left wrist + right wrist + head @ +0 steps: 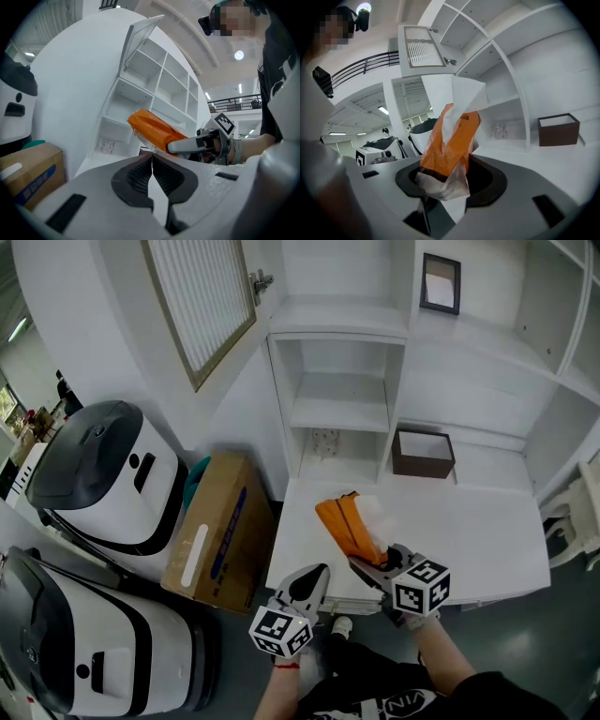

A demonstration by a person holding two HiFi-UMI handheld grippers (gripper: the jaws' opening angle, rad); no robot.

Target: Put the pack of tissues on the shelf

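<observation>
The pack of tissues is orange with a white tissue at its top. It hangs above the front of the white desk, with my right gripper shut on its lower end. In the right gripper view the pack stands upright between the jaws. My left gripper is just left of it at the desk's front edge, shut and empty; its jaws meet in its own view, with the pack ahead. The white shelf unit stands behind the desk.
A brown open box sits on the shelf ledge at the right, and a dark frame higher up. A cardboard carton and two white machines stand on the floor at the left. A white chair is at the right.
</observation>
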